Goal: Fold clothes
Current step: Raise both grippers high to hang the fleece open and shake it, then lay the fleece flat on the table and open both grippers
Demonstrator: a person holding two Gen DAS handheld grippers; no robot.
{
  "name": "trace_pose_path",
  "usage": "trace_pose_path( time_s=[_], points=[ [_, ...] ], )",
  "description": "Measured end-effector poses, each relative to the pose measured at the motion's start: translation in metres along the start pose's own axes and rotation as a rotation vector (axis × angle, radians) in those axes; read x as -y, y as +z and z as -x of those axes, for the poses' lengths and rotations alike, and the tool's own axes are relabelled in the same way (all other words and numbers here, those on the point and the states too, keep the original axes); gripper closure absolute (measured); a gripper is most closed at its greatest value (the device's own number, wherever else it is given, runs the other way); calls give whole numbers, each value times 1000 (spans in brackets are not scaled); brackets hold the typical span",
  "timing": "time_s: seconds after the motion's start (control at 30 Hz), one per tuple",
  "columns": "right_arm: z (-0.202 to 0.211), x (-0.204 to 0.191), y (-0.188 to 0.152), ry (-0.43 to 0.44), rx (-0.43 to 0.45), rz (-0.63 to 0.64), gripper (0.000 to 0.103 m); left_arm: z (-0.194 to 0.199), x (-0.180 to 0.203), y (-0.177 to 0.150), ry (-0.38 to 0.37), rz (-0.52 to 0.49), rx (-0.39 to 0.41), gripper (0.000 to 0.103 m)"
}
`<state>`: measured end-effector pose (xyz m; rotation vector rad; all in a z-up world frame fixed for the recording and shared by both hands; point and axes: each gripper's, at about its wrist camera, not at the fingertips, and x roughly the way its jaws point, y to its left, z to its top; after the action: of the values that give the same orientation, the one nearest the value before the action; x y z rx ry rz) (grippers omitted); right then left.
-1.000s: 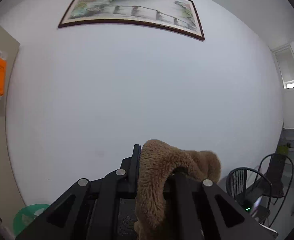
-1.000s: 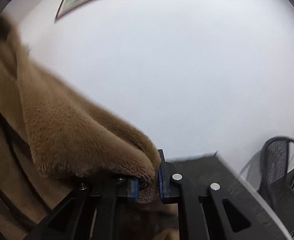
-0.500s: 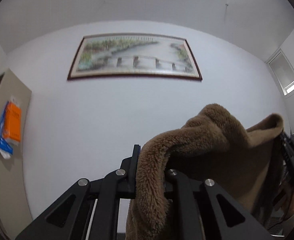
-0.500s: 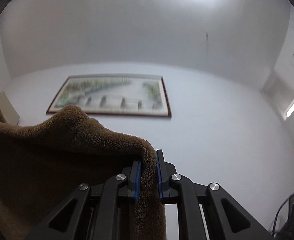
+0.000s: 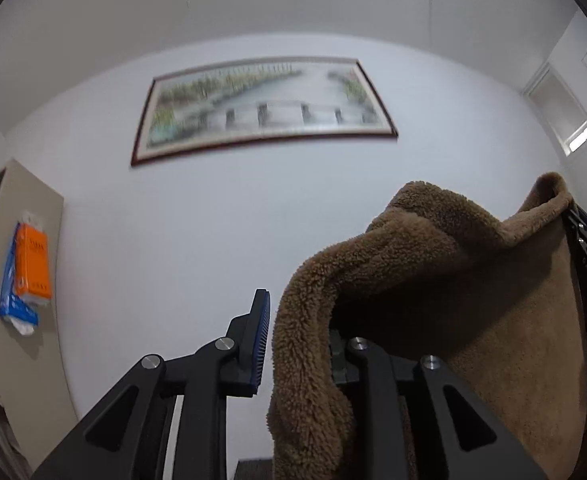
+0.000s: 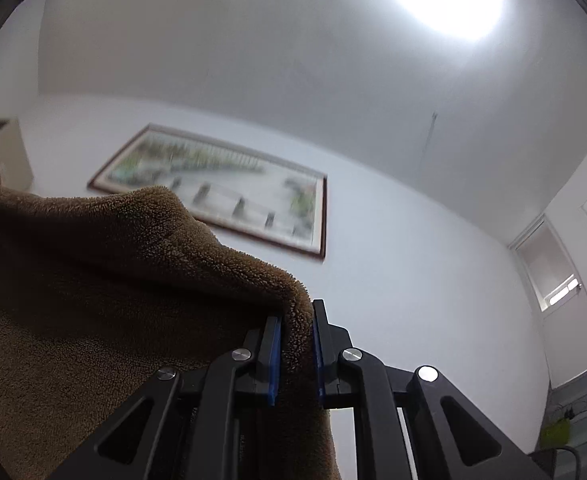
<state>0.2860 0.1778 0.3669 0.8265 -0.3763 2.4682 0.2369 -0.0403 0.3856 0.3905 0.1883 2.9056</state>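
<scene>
Partly hidden, brown fleece garment [image 5: 433, 280] drapes over the opening left jaws.

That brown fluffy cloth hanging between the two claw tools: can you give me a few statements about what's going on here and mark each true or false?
1. The right gripper is clamped on an edge of the brown fleece garment. True.
2. The left gripper is squeezing the garment tightly. False: its jaws are opening, there is a gap beside the blue-padded finger, and the cloth only drapes over the other finger.
3. A framed landscape painting hangs on the white wall. True.
4. The garment is blue. False: it is brown.
5. An orange packet hangs at the left of the left wrist view. True.
</scene>
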Motion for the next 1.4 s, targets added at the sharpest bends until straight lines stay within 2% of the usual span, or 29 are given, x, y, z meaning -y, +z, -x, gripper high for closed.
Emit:
trace_pose_path(
  time_s=[0.13,0.37,0.63,0.77,0.83,0.97,1.03,1.07,1.13,1.17,1.2,1.3,1.4],
  points=[
    [-32,-27,-55,35,-168,65,89,-61,-4,-53,-23,41,-162,76],
    [-109,-73,-205,135,-486,111,89,-177,6,-166,-36,76,-469,77],
    [-167,-133,-370,247,-891,156,89,-301,25,-329,-54,118,-846,78],
    [-177,-158,-444,290,-1056,217,89,-351,38,-393,-51,110,-982,78],
    [-183,-169,-471,327,-1125,244,89,-360,42,-427,-53,125,-1059,78],
    [-190,-183,-527,407,-1325,226,88,-378,46,-482,-57,141,-1197,78],
    [-169,-173,-541,398,-1371,210,88,-387,47,-501,-59,137,-1240,74],
    [-159,-162,-549,391,-1390,198,84,-389,46,-509,-63,139,-1257,71],
    [-157,-144,-565,371,-1424,145,69,-393,40,-519,-67,166,-1278,54],
    [-158,-142,-566,356,-1428,121,48,-395,37,-522,-67,183,-1286,50],
    [-159,-139,-565,343,-1430,98,35,-397,33,-526,-68,200,-1293,44],
    [-165,-130,-556,320,-1417,38,34,-400,20,-529,-86,277,-1295,39],
    [-166,-142,-528,363,-1392,19,34,-392,11,-517,-104,291,-1277,38]
  ],
)
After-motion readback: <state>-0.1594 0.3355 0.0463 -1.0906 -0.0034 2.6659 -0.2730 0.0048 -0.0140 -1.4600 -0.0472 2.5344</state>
